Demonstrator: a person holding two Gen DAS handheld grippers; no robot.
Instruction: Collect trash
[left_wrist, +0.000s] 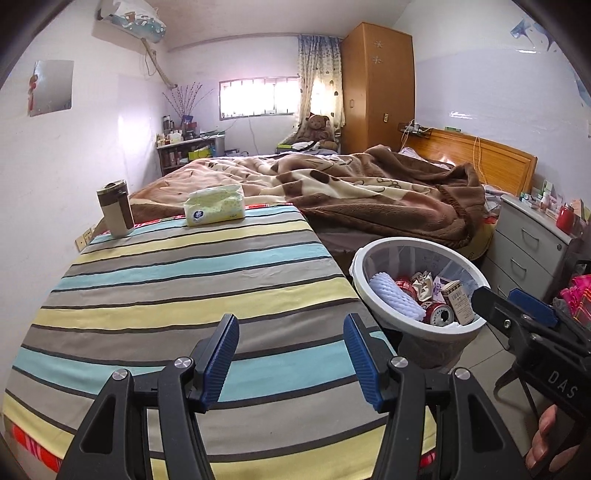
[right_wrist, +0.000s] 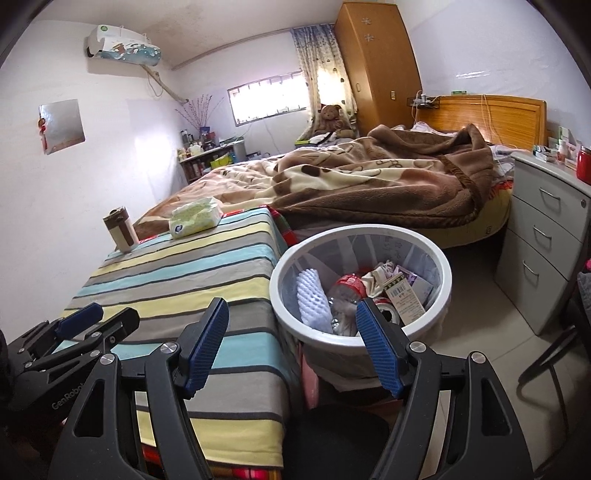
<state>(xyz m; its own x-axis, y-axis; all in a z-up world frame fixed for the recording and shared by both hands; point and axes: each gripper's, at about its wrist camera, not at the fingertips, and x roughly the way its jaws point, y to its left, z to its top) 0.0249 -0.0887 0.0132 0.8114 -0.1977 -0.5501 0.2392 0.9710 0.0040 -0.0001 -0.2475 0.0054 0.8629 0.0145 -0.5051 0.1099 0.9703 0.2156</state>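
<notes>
Striped tablecloth (left_wrist: 184, 295) lies below; left gripper (left_wrist: 291, 354) and right gripper (right_wrist: 291, 343) fingers spread wide, empty.

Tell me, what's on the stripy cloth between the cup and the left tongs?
Nothing: from the cup to the left tongs there is only bare striped cloth, seen in the left wrist view.

Striped table (left_wrist: 177, 295): tumbler (left_wrist: 115, 208), tissue pack (left_wrist: 215, 205).

Worktop cover (left_wrist: 166, 295): striped woven cloth, matt. Bin (right_wrist: 439, 295): smooth white plastic rim, translucent liner. Can (left_wrist: 441, 314): glossy metal. Tissue pack (left_wrist: 216, 210): shiny plastic film. Blanket (left_wrist: 369, 192): plush fleece. Wardrobe (left_wrist: 376, 85): lacquered wood. Gripper pads (left_wrist: 221, 360): ribbed blue rubber-like surface, black matt frames.
</notes>
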